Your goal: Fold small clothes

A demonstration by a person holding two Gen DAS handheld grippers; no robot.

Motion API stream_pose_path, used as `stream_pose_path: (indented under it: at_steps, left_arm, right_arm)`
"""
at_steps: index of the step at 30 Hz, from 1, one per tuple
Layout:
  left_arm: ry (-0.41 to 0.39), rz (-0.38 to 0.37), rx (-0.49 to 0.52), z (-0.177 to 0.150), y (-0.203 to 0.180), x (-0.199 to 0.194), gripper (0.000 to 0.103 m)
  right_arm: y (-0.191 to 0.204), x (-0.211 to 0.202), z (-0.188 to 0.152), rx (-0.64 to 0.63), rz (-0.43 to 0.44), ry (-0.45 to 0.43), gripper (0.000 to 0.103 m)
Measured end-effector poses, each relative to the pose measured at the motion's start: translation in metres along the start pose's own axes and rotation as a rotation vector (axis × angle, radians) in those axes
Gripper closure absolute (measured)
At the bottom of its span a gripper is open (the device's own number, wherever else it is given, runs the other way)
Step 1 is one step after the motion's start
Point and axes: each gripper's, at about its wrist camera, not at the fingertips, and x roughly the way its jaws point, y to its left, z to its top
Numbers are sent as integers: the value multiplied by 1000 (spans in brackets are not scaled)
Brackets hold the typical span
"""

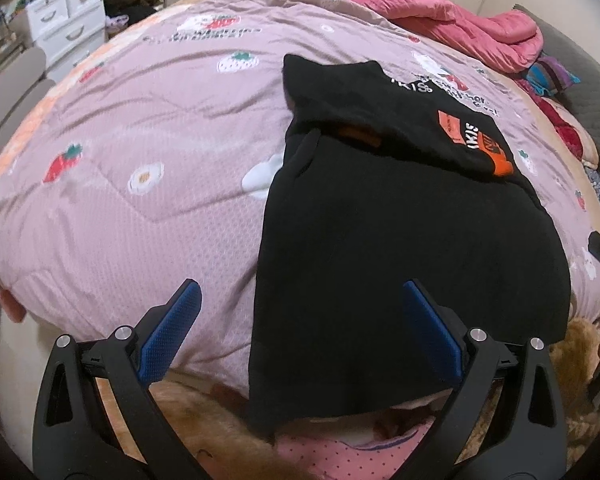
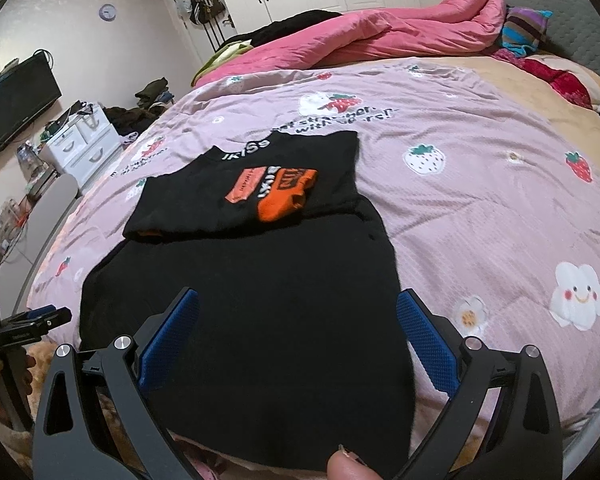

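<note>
Pink quilt (image 2: 480,216) fills the frame; the black shirt (image 2: 260,300) lies half-folded at centre. My left gripper (image 1: 300,320) and right gripper (image 2: 298,324) are both wide, holding nothing. Next I should probably pinch the bottom hem.

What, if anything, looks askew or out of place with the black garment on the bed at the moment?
The black garment is only partly folded: its top with the orange print is doubled over, while the lower hem hangs off the edge of the pink quilt near the person. Both grippers, left and right, are open and empty.
</note>
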Motion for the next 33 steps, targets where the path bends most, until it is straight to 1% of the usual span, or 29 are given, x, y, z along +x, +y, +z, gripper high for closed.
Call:
stream_pose_path:
  at_steps: [6,9,10,11,13,15,17,19,22,26,33]
  left_arm:
    - [-13,-42,-20,-14,7,-2,10]
    - [-16,-61,-17,-22,10,-4,17]
    - [-15,-67,-15,-23,10,-4,22]
    - [-14,-72,-14,-25,11,-4,30]
    - [-9,-81,-13,-30,12,-4,37]
    - [-6,-94,-12,-34,13,-4,39]
    - [2,-113,-16,-37,15,-3,45]
    - [12,-113,-16,-41,15,-1,47]
    - [20,-128,-20,-45,16,0,47]
    - [31,-128,-24,-48,17,4,47]
    - [39,-130,-14,-54,14,11,45]
  right_arm:
    - [-11,-5,-13,18,-21,2,5]
    - [-14,-7,-19,25,-26,4,5]
    - [-15,-8,-22,22,-30,4,5]
    - [-16,-9,-24,22,-32,5,5]
    - [-18,-10,-29,25,-30,13,5]
    - [-22,-13,-34,32,-27,16,5]
    - [-26,-15,-38,46,-24,18,5]
    - [-30,-18,-42,60,-17,20,5]
    - [-34,-22,-47,62,-9,31,5]
    - [-37,-28,-57,55,31,57,5]
    - [-40,-36,-73,31,29,86,5]
